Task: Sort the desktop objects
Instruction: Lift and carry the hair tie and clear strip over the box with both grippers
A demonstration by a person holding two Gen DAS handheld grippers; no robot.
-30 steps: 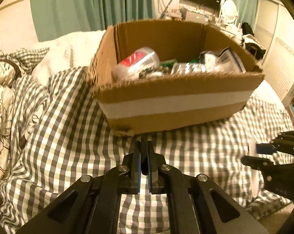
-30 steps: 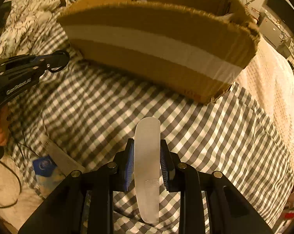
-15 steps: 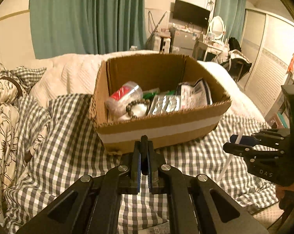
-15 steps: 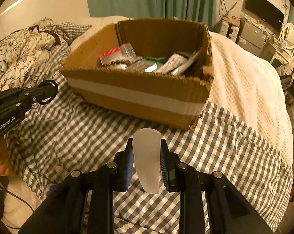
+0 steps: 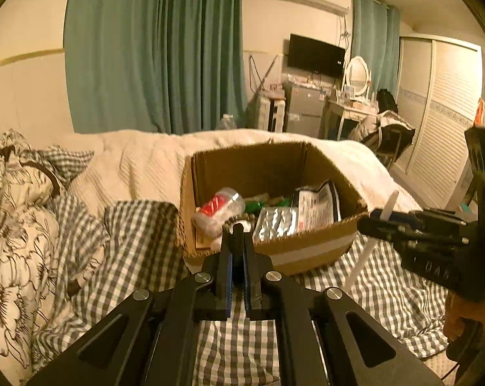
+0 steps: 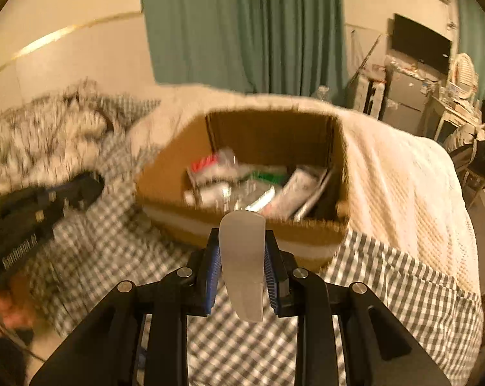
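Observation:
An open cardboard box stands on the checked cloth of a bed. Inside lie a clear bottle with a red label, a silver blister pack and a printed packet. My left gripper is shut with nothing in it, raised just before the box's near wall. My right gripper is shut on a flat white plastic strip, held upright in front of the box's near rim. In the left wrist view the right gripper sits at the box's right corner, the strip sticking up.
A floral quilt is heaped on the left and a cream blanket lies behind the box. Teal curtains, a TV, a dresser and a wardrobe stand beyond the bed. The left gripper shows blurred at the left of the right wrist view.
Both grippers have risen and tipped up, so the box now shows from above and the room appears behind it. The white strip stays in the right gripper's hold.

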